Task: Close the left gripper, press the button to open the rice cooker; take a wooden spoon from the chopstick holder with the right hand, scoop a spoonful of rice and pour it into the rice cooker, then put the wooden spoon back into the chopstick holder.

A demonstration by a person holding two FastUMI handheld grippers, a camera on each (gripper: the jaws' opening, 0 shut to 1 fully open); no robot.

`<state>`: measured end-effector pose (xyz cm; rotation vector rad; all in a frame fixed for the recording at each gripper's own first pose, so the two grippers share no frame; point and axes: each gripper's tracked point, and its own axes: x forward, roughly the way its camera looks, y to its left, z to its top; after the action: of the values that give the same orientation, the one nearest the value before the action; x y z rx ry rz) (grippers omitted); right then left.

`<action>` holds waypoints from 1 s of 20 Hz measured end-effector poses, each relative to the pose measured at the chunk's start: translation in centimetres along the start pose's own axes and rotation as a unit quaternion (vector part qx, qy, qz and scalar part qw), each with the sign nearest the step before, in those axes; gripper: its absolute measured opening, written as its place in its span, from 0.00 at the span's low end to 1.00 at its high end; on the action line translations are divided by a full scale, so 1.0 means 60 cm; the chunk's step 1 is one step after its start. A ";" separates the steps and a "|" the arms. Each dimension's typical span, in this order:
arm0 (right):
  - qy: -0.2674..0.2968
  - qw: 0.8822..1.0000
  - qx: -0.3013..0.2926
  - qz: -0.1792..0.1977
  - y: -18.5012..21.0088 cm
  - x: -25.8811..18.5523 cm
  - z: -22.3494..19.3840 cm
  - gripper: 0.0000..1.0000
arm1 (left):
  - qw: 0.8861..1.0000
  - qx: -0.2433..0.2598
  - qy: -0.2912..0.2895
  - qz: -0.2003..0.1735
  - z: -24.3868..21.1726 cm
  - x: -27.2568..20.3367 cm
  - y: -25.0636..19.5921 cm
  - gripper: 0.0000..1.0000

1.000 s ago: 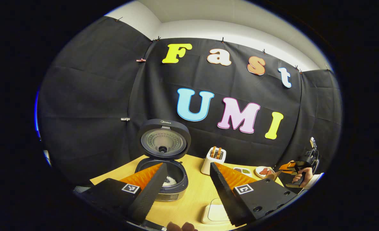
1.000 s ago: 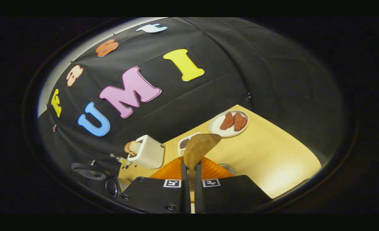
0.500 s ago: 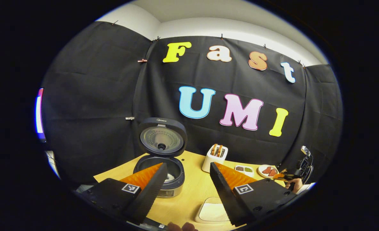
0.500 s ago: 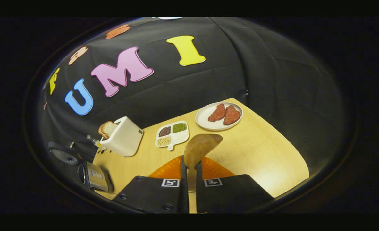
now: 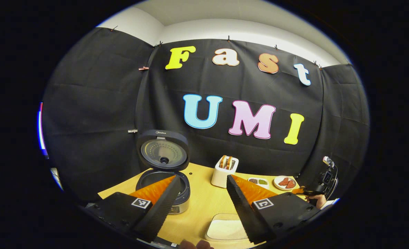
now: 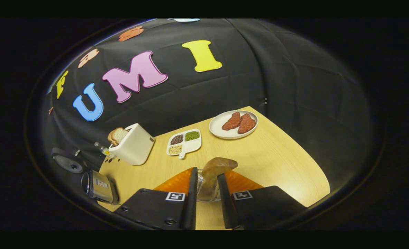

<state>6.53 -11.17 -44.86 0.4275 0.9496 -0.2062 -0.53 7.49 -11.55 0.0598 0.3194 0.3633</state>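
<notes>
Right gripper (image 6: 206, 193): fingers parted a little, standing on either side of the wooden spoon with a small gap on each side; whether either pad touches the handle cannot be told.
Wooden spoon (image 6: 216, 166): upright between the right fingers, bowl uppermost, its lower part inside the clear chopstick holder.
Chopstick holder (image 6: 204, 188): transparent cup on the table, directly between and just ahead of the right fingers.
Left gripper (image 5: 199, 199): wide open, holding nothing, raised above the near part of the table.
White dish (image 5: 225, 230): pale rounded-rectangular dish on the table below the gap between the left fingers.
Table (image 6: 287, 162): light wood top carrying everything.
Rice cooker (image 5: 163, 180): dark body partly hidden behind the left gripper's left finger, lid (image 5: 163, 150) standing open and upright above the pot; in the right gripper view its silver front shows at the far left edge (image 6: 99, 186).
Toaster (image 6: 133, 143): white, with a bread slice sticking out of the top, beyond the cooker toward the cloth wall.
Divided tray (image 6: 185, 141): white, 3 compartments showing dark, green and pale grains, just beside the toaster.
Plate (image 6: 220, 129): white, farthest along the table, holding 2 red-brown meat pieces (image 6: 239, 122).
Hand (image 5: 317, 199): at the far right edge in the left gripper view, holding the other gripper.
</notes>
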 end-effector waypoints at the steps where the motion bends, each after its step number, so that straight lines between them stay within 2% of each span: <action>1: -0.001 1.000 -0.003 -0.002 -0.007 -0.002 0.001 0.37 | 1.000 0.000 -0.002 -0.001 0.001 0.002 -0.001 0.92; 2: -0.004 1.000 -0.007 -0.005 -0.014 -0.003 0.004 0.55 | 1.000 0.000 -0.001 -0.002 0.000 0.004 -0.001 0.92; 3: -0.005 1.000 -0.009 -0.007 -0.018 -0.006 0.003 0.39 | 1.000 -0.002 -0.001 -0.003 0.000 0.006 0.000 0.92; 4: 0.000 1.000 -0.007 -0.004 -0.019 -0.011 -0.001 0.54 | 1.000 -0.003 -0.003 -0.003 0.002 0.007 0.001 0.92; 8: 0.012 1.000 0.019 0.013 -0.010 -0.037 -0.012 0.69 | 1.000 -0.006 -0.006 -0.006 0.004 0.014 0.005 0.92; 11: 0.024 0.998 0.037 0.035 0.013 -0.061 -0.022 0.71 | 1.000 -0.015 -0.012 -0.002 0.012 0.024 0.021 0.92; 13: 0.015 0.996 0.054 0.068 0.051 -0.094 -0.013 0.71 | 1.000 -0.024 -0.020 0.002 0.021 0.030 0.038 0.92; 18: 0.009 0.993 0.032 0.116 0.134 -0.166 -0.024 0.70 | 0.999 -0.022 -0.045 0.004 0.053 0.047 0.086 0.92; 20: 0.007 0.992 0.030 0.124 0.164 -0.191 -0.030 0.70 | 0.998 -0.019 -0.059 -0.001 0.072 0.063 0.105 0.92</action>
<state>2.12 -1.73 -33.77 0.5982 0.8969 -0.0058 2.06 14.74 -7.88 0.0440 0.1959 0.3618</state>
